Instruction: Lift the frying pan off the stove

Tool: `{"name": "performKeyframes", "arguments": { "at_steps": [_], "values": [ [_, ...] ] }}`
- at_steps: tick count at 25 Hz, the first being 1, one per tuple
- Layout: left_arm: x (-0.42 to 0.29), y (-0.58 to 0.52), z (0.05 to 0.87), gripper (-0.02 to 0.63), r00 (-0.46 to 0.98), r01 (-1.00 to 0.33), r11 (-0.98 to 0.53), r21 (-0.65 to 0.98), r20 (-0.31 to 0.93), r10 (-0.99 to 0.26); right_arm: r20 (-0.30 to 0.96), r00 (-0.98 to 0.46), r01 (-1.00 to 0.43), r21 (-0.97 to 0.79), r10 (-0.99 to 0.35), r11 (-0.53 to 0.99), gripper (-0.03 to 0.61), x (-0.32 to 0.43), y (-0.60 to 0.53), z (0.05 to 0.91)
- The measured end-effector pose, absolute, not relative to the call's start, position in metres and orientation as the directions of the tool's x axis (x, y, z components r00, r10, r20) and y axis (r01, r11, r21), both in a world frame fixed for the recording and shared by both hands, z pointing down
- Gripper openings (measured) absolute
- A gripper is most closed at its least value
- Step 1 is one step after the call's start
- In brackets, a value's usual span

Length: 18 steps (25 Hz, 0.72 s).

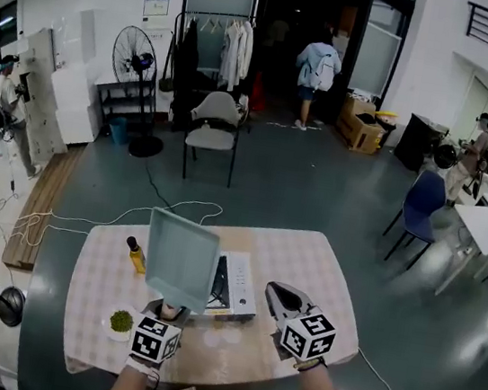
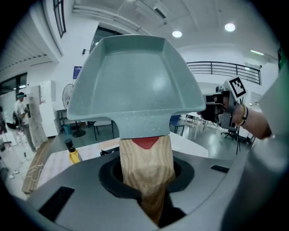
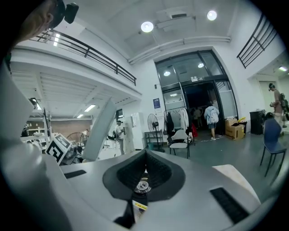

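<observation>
The grey-green square frying pan (image 1: 180,260) is held up in the air, tilted almost upright over the table's front. My left gripper (image 1: 170,312) is shut on its wooden handle (image 2: 146,167), which runs down between the jaws; the pan (image 2: 135,85) fills the left gripper view. Behind the pan, the flat white stove (image 1: 236,286) lies on the table with nothing on it. My right gripper (image 1: 277,293) hovers to the right of the stove, apart from the pan. Its jaws (image 3: 143,180) are shut with nothing between them. The pan (image 3: 101,128) shows edge-on in the right gripper view.
A checked cloth covers the table (image 1: 306,263). A yellow oil bottle (image 1: 136,256) stands left of the pan, and a white bowl of green food (image 1: 121,321) sits near the front left. Cables trail on the floor beyond the table, and a chair (image 1: 213,130) stands further back.
</observation>
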<state>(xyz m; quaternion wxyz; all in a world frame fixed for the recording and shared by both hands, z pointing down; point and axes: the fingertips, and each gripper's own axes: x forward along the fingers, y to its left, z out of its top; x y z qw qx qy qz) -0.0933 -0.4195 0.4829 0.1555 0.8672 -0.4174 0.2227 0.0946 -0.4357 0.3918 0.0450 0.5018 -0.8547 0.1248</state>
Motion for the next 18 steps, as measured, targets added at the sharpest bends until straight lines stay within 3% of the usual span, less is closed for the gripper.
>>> {"name": "performKeyframes", "arguments": {
  "at_steps": [7,18],
  "values": [
    [0.038,-0.325,0.419,0.117,0.458,-0.884,-0.442,0.151,0.464,-0.758,0.12,-0.516,-0.852,-0.171,-0.848,0.494,0.008,0.262,-0.333,0.331],
    [0.031,-0.286,0.365,0.117,0.35,-0.937,-0.321,0.14,0.388,-0.853,0.012,-0.462,-0.873,-0.181,-0.887,0.453,0.008,0.31,-0.291,0.286]
  ]
}}
